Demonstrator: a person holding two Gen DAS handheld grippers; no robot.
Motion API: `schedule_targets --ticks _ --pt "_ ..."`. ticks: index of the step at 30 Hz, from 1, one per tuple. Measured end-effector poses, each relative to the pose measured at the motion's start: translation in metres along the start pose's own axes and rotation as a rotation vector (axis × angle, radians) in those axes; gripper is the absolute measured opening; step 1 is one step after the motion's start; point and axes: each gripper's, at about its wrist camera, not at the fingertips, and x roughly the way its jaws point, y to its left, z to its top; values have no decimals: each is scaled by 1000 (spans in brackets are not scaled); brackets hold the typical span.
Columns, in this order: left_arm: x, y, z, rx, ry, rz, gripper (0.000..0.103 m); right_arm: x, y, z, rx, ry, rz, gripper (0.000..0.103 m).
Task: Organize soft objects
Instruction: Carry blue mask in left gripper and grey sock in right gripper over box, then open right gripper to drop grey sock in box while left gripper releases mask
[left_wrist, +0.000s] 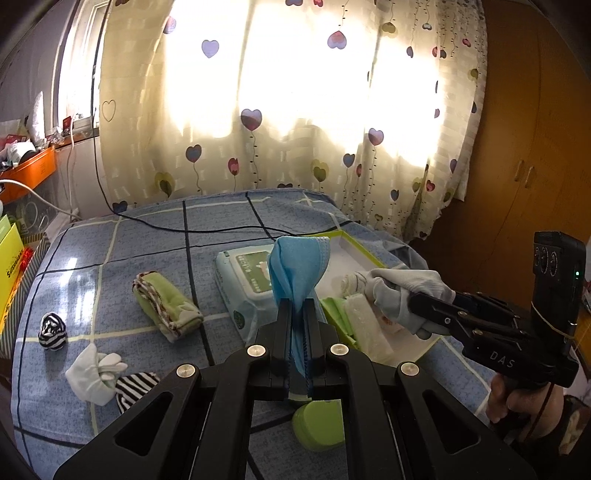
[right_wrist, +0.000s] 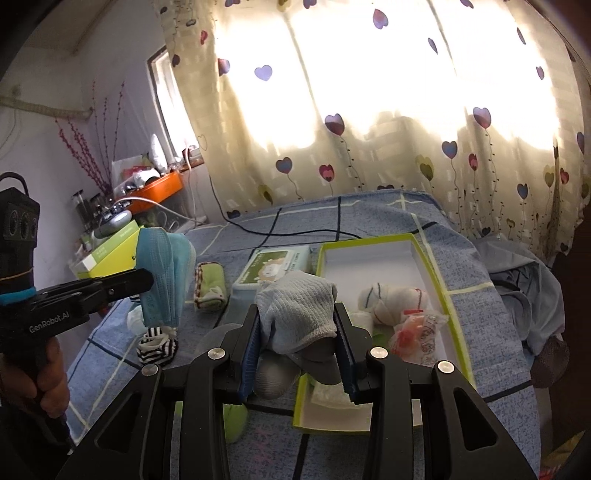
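Blue mask (left_wrist: 297, 269) pinched in left hand-held gripper (left_wrist: 296, 314); right one (right_wrist: 298, 325) clamps grey sock (right_wrist: 295, 310).

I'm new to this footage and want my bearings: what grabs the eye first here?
A blue face mask stands pinched upright in the left claw above the checked bedspread. Beside it, the right claw clamps a pale grey-blue sock by the near left corner of the green-rimmed box. Behind both glows a backlit heart-print curtain.
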Motion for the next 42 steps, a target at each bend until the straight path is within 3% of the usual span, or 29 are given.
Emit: schedule_targets --ticks 17,34,42 --pt "36 -55 3 76 70 -100 5 -18 -53 -19 90 2 -74 35" --pt "95 -90 -8 111 228 -162 5 13 -78 -33 98 108 -121 35" --pt "118 -87 -12 92 282 -153 5 40 -85 -28 83 135 -124 35"
